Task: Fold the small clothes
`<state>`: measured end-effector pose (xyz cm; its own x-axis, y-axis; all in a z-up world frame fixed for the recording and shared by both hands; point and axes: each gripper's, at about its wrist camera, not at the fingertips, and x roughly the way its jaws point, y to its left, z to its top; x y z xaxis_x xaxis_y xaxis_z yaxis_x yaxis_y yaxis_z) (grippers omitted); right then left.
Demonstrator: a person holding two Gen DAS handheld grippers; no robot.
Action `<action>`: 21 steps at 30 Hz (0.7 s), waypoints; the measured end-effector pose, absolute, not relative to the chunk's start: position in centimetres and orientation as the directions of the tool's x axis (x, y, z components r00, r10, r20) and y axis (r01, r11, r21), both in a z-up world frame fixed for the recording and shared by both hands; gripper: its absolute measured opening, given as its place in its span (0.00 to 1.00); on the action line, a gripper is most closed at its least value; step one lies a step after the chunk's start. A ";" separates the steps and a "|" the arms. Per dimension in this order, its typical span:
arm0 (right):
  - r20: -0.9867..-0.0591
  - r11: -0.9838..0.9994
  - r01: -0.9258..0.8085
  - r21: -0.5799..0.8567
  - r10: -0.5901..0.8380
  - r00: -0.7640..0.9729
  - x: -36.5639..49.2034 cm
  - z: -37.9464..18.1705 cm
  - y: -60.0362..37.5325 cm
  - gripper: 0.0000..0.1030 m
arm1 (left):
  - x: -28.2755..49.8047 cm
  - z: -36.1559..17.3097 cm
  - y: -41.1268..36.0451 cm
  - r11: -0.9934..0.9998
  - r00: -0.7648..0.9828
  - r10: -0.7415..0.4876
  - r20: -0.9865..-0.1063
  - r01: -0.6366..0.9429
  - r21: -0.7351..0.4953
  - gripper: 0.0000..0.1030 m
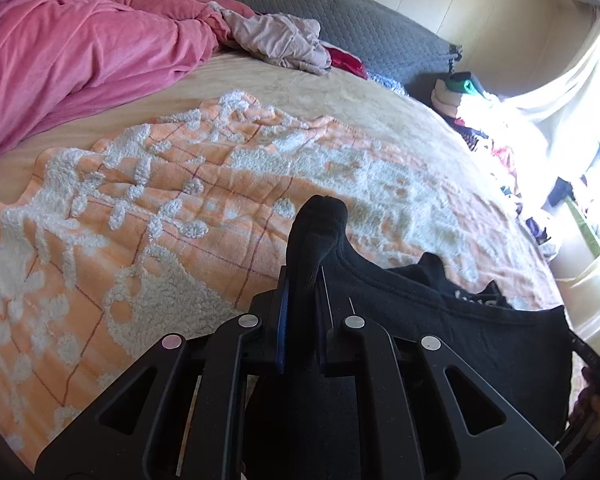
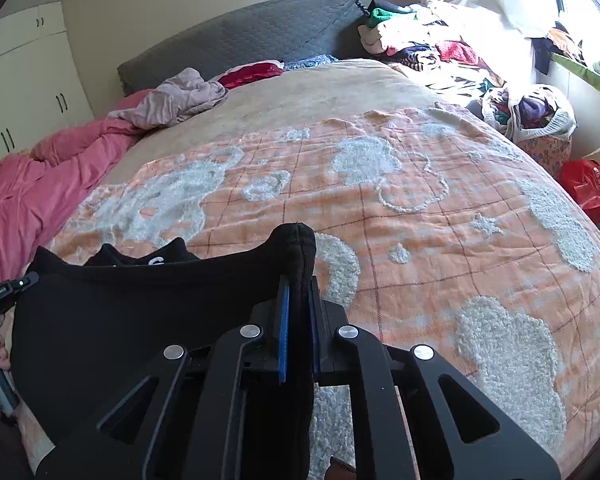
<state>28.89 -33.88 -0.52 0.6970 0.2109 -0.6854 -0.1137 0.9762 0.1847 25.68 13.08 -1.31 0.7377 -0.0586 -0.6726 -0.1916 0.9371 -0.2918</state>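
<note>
— What does the left claw (image 1: pixel 304 280) have?

— Its blue-padded fingers (image 1: pixel 281 328) are pinched on a bunched corner of a black garment (image 1: pixel 440 320), which stretches off to the right, where a hand (image 1: pixel 590 412) shows at the frame's edge.

— And underneath?

— An orange blanket (image 1: pixel 148 216) with fluffy white patches, spread over a beige bed (image 1: pixel 340 92).

— Further back?

— A pink duvet (image 1: pixel 72 40) on the left, a crumpled mauve garment (image 1: pixel 276 40) beside it, and a grey quilted headboard (image 1: pixel 340 12).
</note>
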 end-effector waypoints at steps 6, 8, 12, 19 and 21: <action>-0.761 0.984 -0.071 0.162 0.170 0.626 30.0 -3.1 -34.0 0.11 | 26.3 -3.4 13.6 0.930 0.698 -0.038 -0.715 -0.236 -0.280 0.10; -0.769 0.985 -0.047 0.167 0.160 0.619 30.1 -3.4 -34.4 0.16 | 26.2 -3.3 13.4 0.934 0.697 -0.027 -0.717 -0.239 -0.267 0.13; -0.770 0.993 -0.035 0.113 0.110 0.629 29.6 -3.1 -34.5 0.27 | 25.9 -3.1 13.1 0.941 0.680 -0.006 -0.733 -0.244 -0.234 0.17; -0.755 0.999 -0.032 0.019 0.036 0.654 28.6 -2.6 -33.7 0.38 | 24.8 -3.3 12.6 0.948 0.657 0.022 -0.753 -0.253 -0.193 0.33; -0.741 0.999 -0.035 -0.019 0.010 0.672 28.1 -2.2 -33.3 0.42 | 24.5 -3.3 12.5 0.950 0.651 0.025 -0.758 -0.252 -0.186 0.35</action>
